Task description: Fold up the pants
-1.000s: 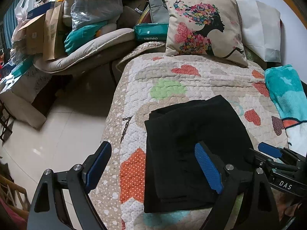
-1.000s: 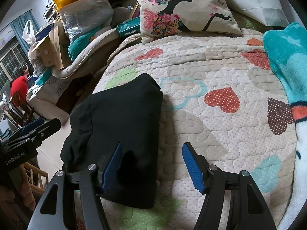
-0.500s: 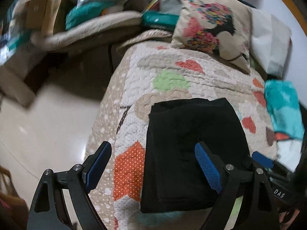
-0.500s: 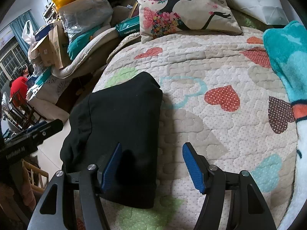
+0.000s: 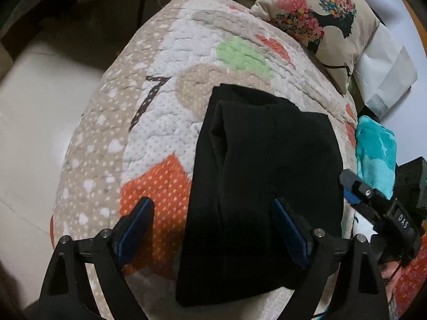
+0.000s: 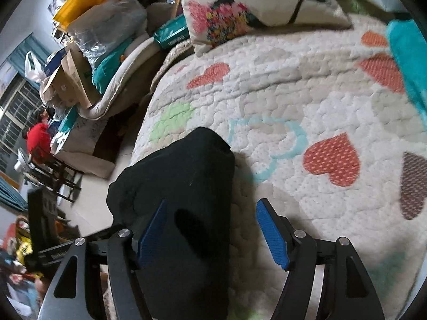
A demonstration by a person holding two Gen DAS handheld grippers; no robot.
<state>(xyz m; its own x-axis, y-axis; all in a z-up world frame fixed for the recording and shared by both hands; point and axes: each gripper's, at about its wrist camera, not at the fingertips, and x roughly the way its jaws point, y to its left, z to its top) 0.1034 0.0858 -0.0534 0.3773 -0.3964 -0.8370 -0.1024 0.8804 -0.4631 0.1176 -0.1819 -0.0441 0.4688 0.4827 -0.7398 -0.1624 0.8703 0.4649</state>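
Black pants (image 5: pixel 267 176) lie folded in a compact rectangle on a heart-patterned quilt (image 5: pixel 165 122), below a floral pillow (image 5: pixel 317 18). Left gripper (image 5: pixel 210 229) and right gripper (image 6: pixel 212 236) hover over the pants, fingers spread, holding nothing.

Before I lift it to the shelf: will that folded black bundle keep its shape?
Probably not: the black pants look soft and layered, so loose edges would likely droop. Lying on the quilt, they'd likely drag rather than slide.
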